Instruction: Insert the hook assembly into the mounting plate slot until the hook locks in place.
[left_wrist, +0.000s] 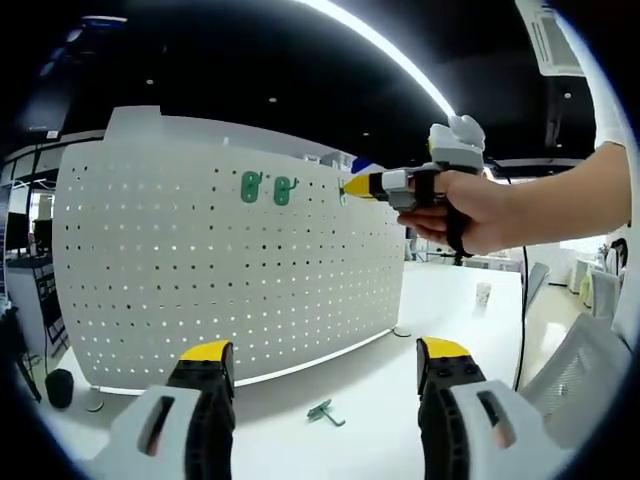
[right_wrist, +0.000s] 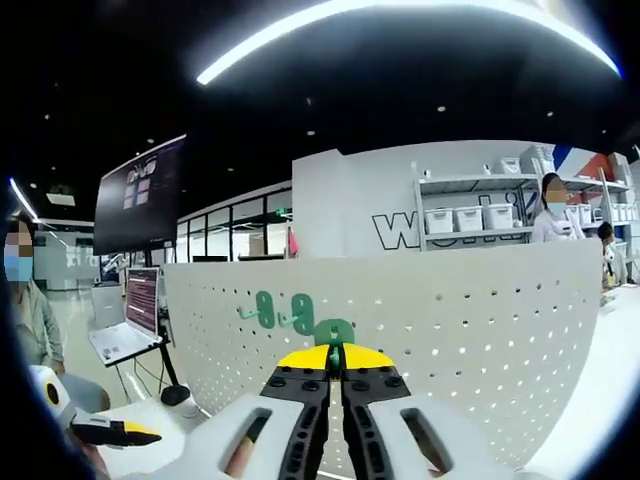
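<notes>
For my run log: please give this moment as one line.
right tool: shut on green hook at pegboard | left tool: open | spare hook on table

In the left gripper view we see the pegboard (left_wrist: 230, 260) standing upright on the table (left_wrist: 450, 300), with two hooks (left_wrist: 251, 186) side by side near its top edge. A loose hook (left_wrist: 325, 411) lies on the table in front of the board, between our left gripper's (left_wrist: 325, 365) jaws. The right gripper (left_wrist: 362, 185), held in a hand (left_wrist: 465, 208), meets the board to the right of the mounted hooks. In the right gripper view, shelves (right_wrist: 470, 215) stand behind the board.
</notes>
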